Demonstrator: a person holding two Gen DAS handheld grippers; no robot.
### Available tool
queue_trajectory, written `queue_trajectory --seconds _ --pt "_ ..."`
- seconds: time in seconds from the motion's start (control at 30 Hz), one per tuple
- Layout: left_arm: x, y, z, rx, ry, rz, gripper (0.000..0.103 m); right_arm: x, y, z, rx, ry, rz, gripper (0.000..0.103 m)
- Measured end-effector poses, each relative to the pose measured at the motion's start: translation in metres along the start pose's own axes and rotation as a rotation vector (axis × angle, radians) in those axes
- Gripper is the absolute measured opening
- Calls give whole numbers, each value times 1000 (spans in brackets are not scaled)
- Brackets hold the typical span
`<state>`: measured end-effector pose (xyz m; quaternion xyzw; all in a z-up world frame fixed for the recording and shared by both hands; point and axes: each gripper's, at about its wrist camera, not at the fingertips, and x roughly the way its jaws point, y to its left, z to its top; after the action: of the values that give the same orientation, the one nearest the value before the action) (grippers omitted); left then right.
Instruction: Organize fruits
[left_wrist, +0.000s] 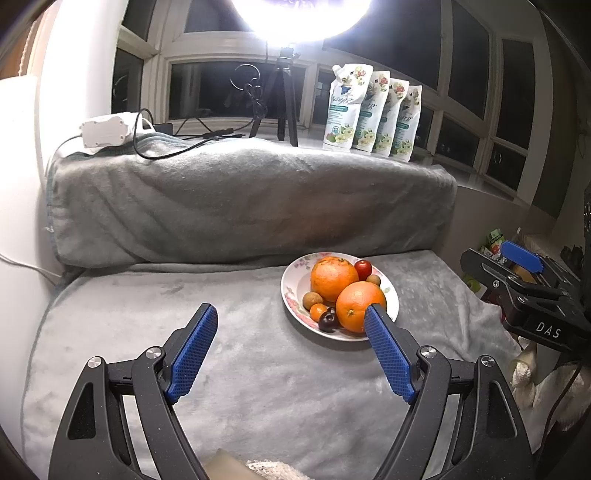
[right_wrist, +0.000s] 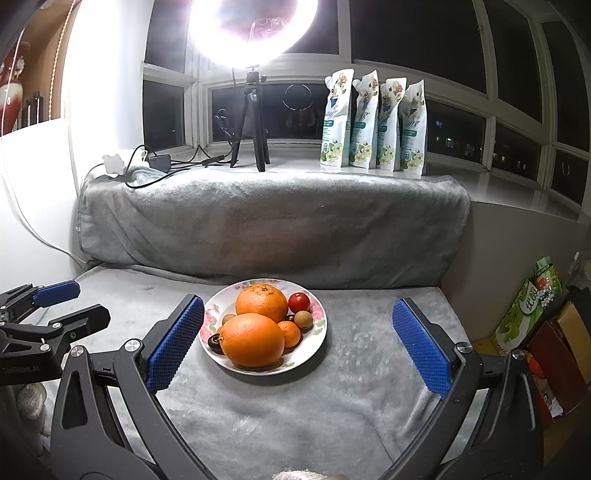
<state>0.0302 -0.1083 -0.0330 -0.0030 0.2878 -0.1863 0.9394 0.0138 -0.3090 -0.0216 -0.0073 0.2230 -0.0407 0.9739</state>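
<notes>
Beside right claw (right_wrist: 297, 341) — cartons (right_wrist: 524, 317).

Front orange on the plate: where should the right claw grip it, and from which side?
Grip the front orange across its widest middle, coming from the near side over the plate rim. It sits frontmost and rides above the small fruit beside it, so its flanks look free; the right claw is open and already roughly lined up with it.

One plate (right_wrist: 320, 338) holds two big oranges (right_wrist: 252, 339), one small orange (right_wrist: 289, 333), one red tomato (right_wrist: 299, 302), two brown longans (right_wrist: 304, 319) and one dark cherry (right_wrist: 214, 342). Four pouches (right_wrist: 373, 122) stand at twelve o'clock.
</notes>
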Motion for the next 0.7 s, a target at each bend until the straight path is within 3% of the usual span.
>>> queue_trajectory --seconds 0.7 --pt "0 0 -1 7 -5 2 82 11 -2 -3 -11 25 20 103"
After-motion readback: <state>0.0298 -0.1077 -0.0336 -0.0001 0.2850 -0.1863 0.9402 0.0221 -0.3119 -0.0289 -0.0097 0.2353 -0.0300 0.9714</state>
